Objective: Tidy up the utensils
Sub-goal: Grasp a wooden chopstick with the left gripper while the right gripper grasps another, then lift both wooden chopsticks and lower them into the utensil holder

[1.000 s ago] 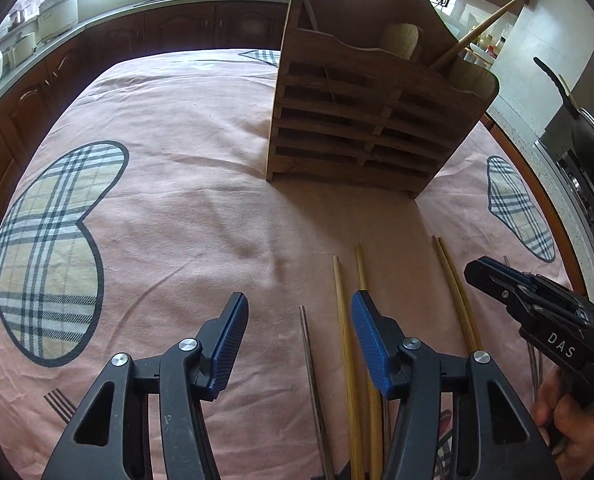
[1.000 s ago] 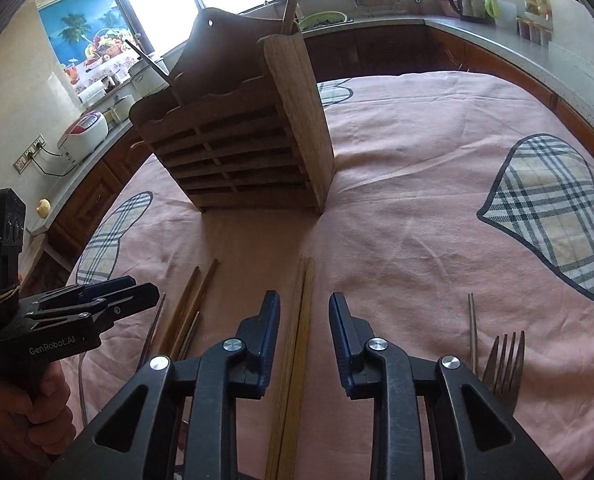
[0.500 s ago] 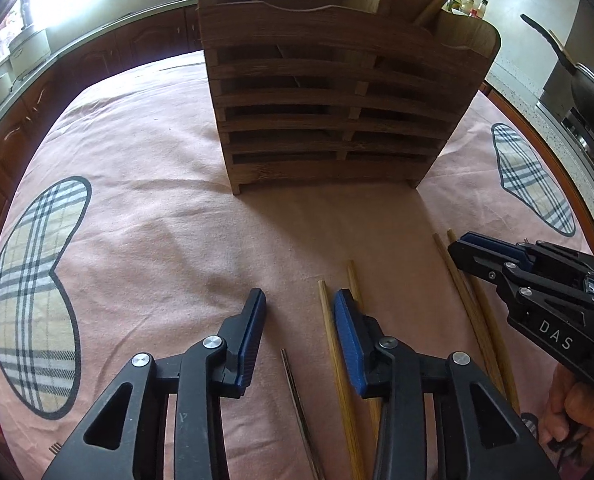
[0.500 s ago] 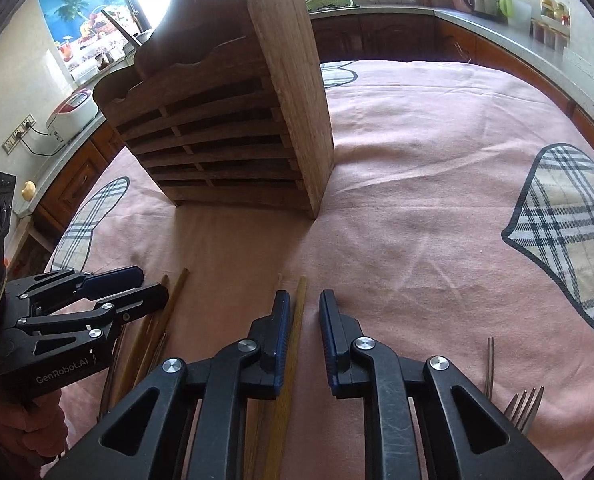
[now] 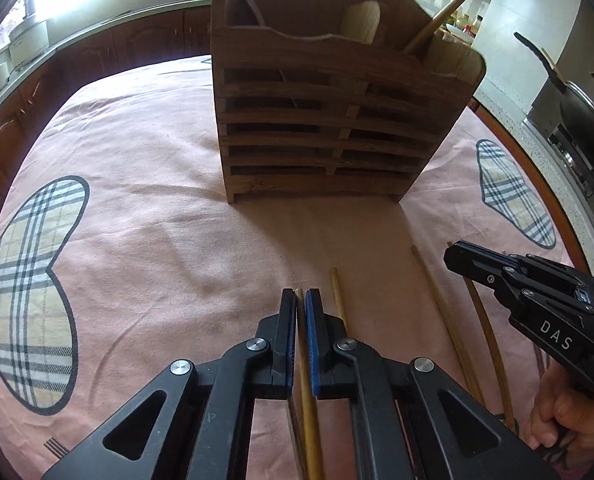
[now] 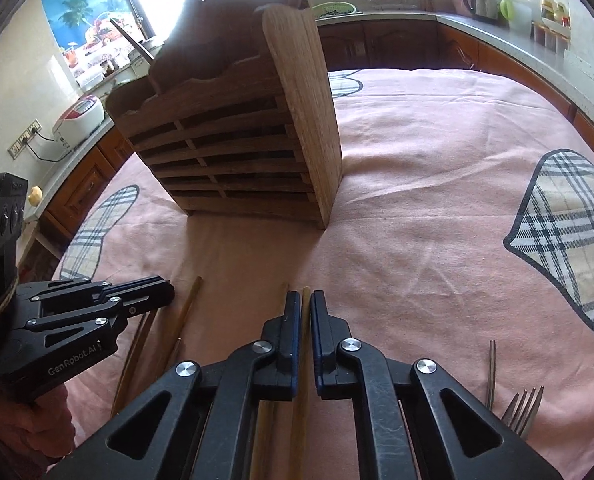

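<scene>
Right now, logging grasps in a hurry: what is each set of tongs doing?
Left tongs: shut on a wooden chopstick.
Right tongs: shut on a bamboo chopstick.

Both tools are matte black with silver screws and blue finger pads; the left gripper [image 6: 153,294] reads "GenRobot.AI", the right gripper [image 5: 463,258] "DAS"; bare skin on both hands

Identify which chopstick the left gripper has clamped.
The leftmost wooden chopstick, sitting between the shut left gripper pads; its neighbour lies free just to the right.
</scene>
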`<state>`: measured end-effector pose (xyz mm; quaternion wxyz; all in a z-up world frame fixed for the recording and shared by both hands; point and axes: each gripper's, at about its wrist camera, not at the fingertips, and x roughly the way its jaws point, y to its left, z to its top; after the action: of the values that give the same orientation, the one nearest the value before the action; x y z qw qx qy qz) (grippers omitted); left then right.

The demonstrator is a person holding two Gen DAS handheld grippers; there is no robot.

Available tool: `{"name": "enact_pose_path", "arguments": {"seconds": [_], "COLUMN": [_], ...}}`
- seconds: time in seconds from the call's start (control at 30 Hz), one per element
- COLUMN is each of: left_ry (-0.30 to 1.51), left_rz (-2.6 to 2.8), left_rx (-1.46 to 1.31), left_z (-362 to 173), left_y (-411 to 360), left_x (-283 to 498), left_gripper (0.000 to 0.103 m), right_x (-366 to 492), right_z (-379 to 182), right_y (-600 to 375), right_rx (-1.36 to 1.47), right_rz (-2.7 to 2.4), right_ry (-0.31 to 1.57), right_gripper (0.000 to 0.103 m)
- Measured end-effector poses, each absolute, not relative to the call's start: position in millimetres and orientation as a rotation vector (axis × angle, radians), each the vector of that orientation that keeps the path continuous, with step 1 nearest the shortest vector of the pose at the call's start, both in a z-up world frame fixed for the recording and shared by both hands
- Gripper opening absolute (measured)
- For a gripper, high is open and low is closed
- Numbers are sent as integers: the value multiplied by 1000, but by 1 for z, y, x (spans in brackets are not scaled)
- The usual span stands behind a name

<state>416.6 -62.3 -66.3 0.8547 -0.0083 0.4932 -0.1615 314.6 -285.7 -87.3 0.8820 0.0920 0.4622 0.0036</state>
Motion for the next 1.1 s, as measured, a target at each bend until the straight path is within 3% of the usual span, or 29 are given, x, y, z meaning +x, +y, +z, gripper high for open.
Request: {"name": "enact_pose_path", "arguments": {"seconds": [0.57, 1.1], "left_ry": [817, 732], "left_rz": [-379, -358], "left_rx": [-146, -167], "left_z": [44, 83], "left_y": [7, 42], "left_x": [308, 249], "left_gripper": [3, 3], "right_x": [246, 207], "right_z": [9, 45], "right_y": [-283, -280], "right_rx": [270, 245], "right_rz": [41, 23], "right_ry": [720, 631], "right_gripper": [4, 4]}}
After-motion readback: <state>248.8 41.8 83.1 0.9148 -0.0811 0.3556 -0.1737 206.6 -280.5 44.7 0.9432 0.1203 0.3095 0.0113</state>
